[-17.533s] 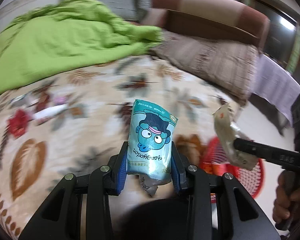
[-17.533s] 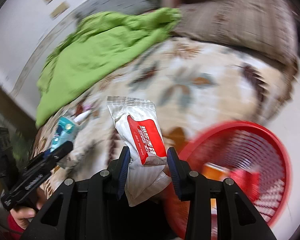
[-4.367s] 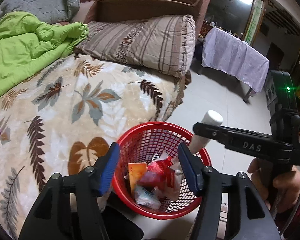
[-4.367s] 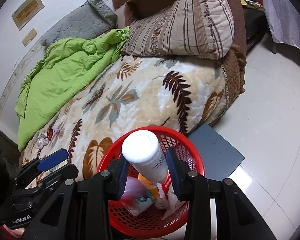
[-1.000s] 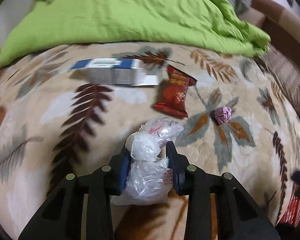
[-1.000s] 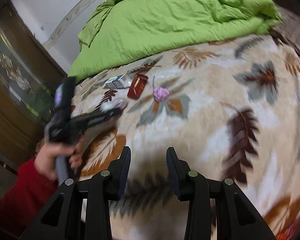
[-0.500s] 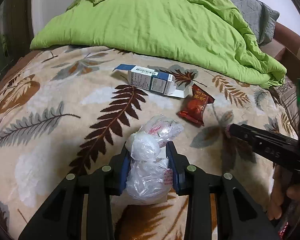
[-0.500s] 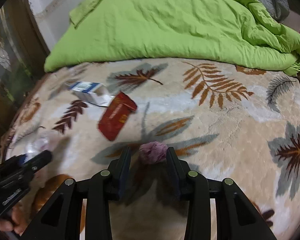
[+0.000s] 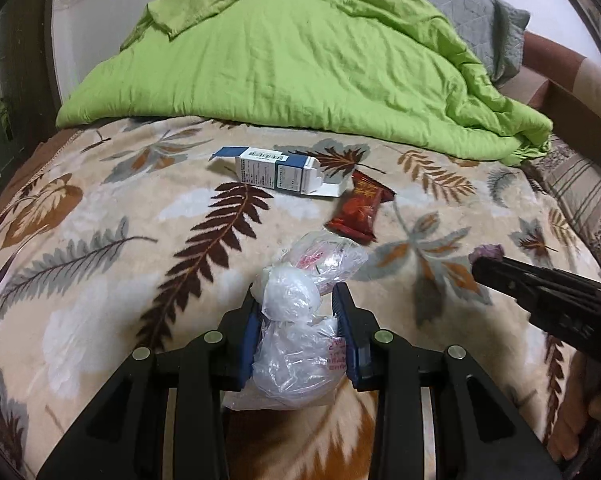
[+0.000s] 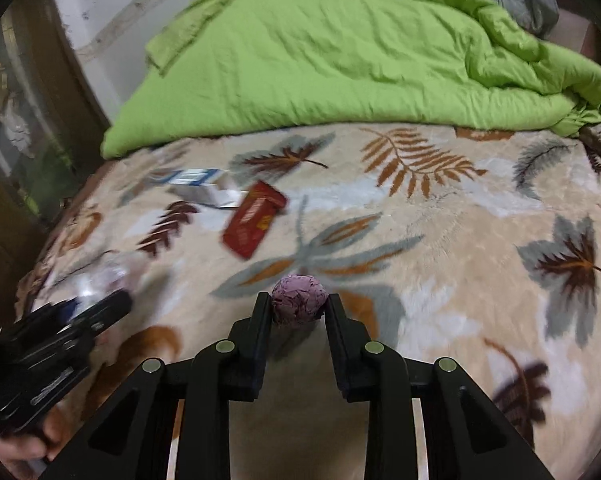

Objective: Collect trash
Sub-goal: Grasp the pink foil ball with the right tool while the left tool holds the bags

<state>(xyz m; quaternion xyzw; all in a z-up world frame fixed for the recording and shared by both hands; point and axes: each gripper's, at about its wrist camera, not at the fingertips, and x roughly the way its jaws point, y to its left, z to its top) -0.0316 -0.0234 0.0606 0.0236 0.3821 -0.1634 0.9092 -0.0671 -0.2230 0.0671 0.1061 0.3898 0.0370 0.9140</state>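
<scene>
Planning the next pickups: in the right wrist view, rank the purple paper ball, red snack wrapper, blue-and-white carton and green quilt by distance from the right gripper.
1. purple paper ball, between the right gripper fingers.
2. red snack wrapper, ahead, slightly left.
3. blue-and-white carton, just beyond the wrapper, further left.
4. green quilt, heaped at the bed's far side.

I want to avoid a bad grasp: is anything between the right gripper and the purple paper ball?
Nothing visible. The purple paper ball already sits between the jaws of the right gripper, on the blanket. The red wrapper lies apart, farther away.
</scene>
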